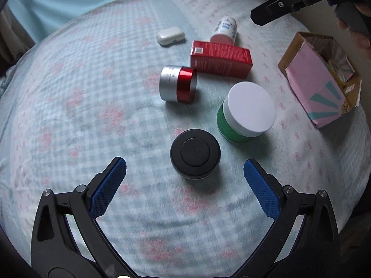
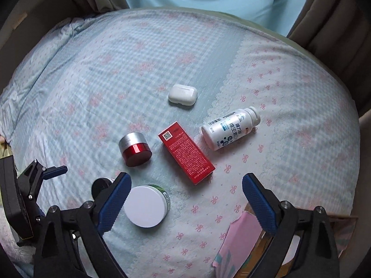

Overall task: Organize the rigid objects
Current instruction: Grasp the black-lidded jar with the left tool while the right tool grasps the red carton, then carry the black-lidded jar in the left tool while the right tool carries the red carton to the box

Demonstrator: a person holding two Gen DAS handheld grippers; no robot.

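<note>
Soft fleece bed cover (image 1: 97, 106), pale blue check with pink bows, carries everything; curtains hang behind.

Black round jar (image 1: 195, 154), matte lid with a raised disc, stands upright just ahead of the left hand-held gripper (image 1: 184, 169). Jaws wide apart, ribbed blue pads (image 1: 109, 185) flanking open cover, touching nothing.

Green jar (image 1: 245, 112) with flat white lid stands just right of the black one. Beyond it a silver-and-red metallic jar (image 1: 178, 84) lies on its side. Red cardboard carton (image 1: 221, 59) lies flat behind, printed face up. White plastic bottle (image 1: 224, 30) lies on its side beside the carton's far edge; whether they touch, cannot tell. White glossy earbud case (image 1: 170, 36), rounded, sits apart to the left.

Pink open cardboard box (image 1: 321, 78) with teal rays sits at the far right, some contents inside, unclear.

Right hand-held gripper (image 2: 186, 190) hovers over the cover near the red carton (image 2: 186, 152), jaws wide apart, empty.
</note>
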